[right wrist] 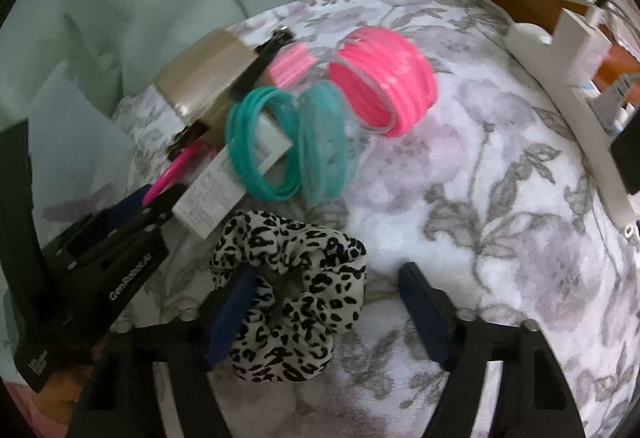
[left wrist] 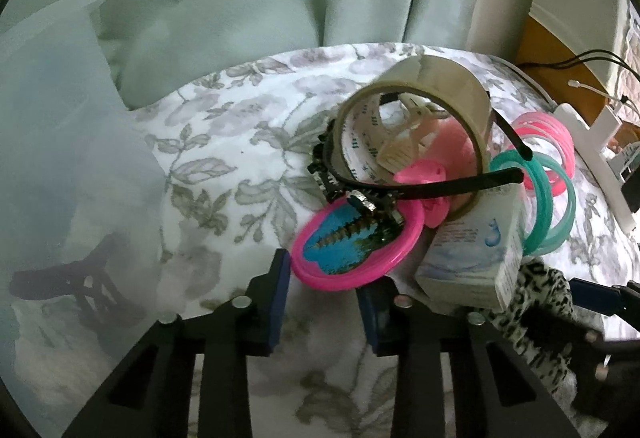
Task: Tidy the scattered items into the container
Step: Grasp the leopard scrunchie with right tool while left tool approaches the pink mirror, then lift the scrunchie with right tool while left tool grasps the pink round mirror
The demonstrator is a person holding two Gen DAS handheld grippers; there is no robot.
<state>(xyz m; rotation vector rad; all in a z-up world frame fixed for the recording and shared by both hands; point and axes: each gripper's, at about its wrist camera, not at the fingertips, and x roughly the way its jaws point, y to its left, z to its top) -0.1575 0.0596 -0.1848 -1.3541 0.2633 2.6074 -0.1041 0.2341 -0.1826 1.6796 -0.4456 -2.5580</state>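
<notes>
While wide open and empty, right claw (right wrist: pixel 326 312) astride the leopard scrunchie (right wrist: pixel 296 298), left pad touching.

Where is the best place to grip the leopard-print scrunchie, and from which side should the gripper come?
Grip the leopard-print scrunchie across one side of its ring, from above and the near side. The right gripper is open, one finger already lying in the centre hole; the soft, bunched fabric should squeeze easily.

right tool (right wrist: pixel 324 312) spread wide — leopard scrunchie (right wrist: pixel 296 290) between its fingers.
</notes>
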